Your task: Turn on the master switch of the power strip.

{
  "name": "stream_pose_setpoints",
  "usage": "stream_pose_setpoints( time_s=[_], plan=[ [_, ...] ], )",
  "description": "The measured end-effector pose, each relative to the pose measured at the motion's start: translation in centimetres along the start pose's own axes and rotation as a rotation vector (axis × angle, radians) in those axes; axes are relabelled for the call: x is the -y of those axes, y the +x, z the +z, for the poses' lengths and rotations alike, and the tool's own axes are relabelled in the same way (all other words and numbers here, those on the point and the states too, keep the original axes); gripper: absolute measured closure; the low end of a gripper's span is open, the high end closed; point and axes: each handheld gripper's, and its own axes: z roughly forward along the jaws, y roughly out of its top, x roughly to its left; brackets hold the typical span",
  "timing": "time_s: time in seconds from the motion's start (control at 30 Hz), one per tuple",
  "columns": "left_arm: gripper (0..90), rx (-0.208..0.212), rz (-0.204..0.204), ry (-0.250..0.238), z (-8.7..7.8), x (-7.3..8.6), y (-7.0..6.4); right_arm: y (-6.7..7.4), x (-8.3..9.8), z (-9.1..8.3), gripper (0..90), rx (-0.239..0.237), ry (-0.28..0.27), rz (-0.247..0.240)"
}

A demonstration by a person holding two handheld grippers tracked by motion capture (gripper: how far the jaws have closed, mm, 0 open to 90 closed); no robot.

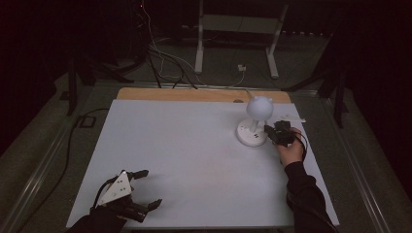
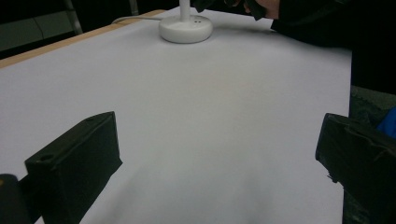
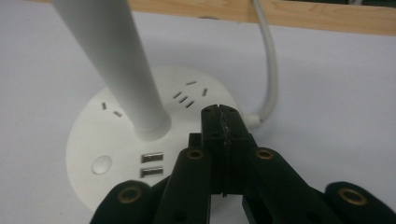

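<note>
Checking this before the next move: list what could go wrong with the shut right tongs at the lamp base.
1. The right tongs are shut with their tips over the lamp base, beside the sockets; a tip could slip into a slot.
2. The lamp stem rises close beside them; a sideways nudge might tip the lamp.
3. The cord runs just behind and could snag.

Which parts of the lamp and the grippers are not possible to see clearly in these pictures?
- Lamp head: cut off by the top edge in both gripper views.
- Base under the right gripper: covered by its shut jaws, so contact is unclear.
- Round button: too small in the high view.
- Left gripper body: dark in the high view.
</note>
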Motion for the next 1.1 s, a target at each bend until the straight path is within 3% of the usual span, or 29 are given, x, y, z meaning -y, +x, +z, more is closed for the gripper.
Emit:
stream_pose_setpoints(
  time_s=[0.57, 0.77, 1.1],
  plan=[
    [0.4, 0.001, 0.004, 0.007, 0.1, 0.0, -0.1, 1.0, 0.8, 0.4, 90.0, 0.012, -0.024, -0.048],
    [0.4, -0.001, 0.005, 0.008, 0.1, 0.0, -0.1, 1.6, 0.5, 0.5, 90.0, 0.055, 0.001, -0.08],
    [0.4, -0.001, 0.004, 0.005, 0.1, 0.0, -0.1, 1.5, 0.7, 0.5, 90.0, 0.052, -0.003, -0.051]
  ],
)
